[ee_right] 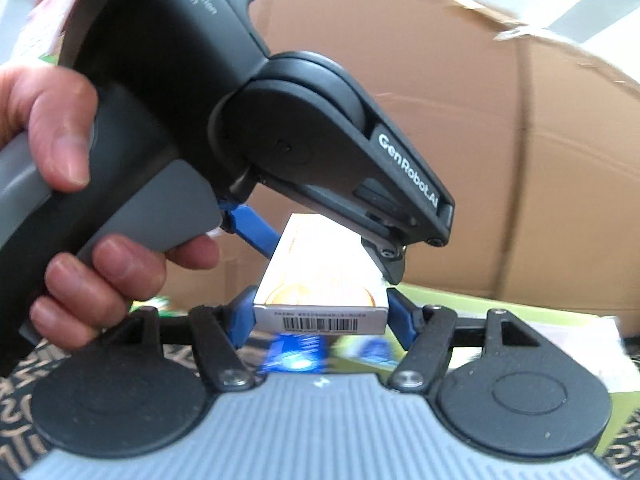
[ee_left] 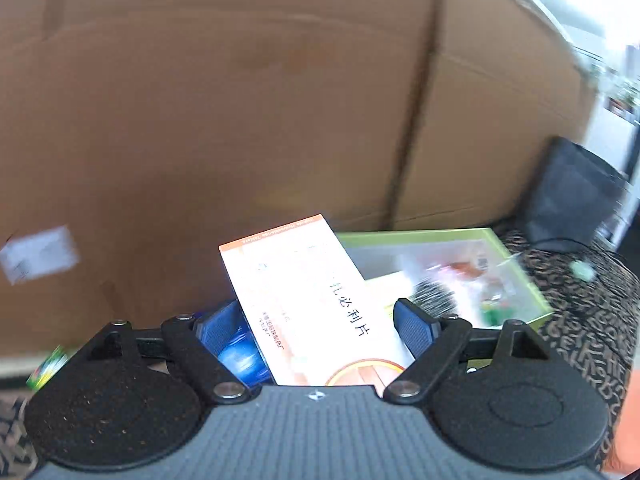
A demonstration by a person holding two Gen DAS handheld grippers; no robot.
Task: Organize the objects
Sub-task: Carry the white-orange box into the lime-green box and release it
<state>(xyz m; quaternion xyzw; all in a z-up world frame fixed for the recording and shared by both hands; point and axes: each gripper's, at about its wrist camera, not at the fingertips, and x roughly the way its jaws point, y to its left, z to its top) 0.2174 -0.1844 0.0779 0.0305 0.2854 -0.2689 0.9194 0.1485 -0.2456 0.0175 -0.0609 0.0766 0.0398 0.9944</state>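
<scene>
Medicine box (ee_right: 320, 280) is pinched end-on by the right gripper (ee_right: 320, 312); left gripper (ee_left: 316, 320) straddles it, wide, pads seemingly not pressing, above the green tray (ee_left: 516, 276).

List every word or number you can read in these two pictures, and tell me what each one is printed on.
"必利片", after a partly washed-out character: white and orange medicine box.
"GenRobot.AI": arm of the left gripper.
"DAS" (first letter cut off) and "Data Acquisition System": same gripper's black body.
Barcode with digits on the box end: too small to read.
Orange strip text on the box and white label on the cardboard box: blurred.
</scene>
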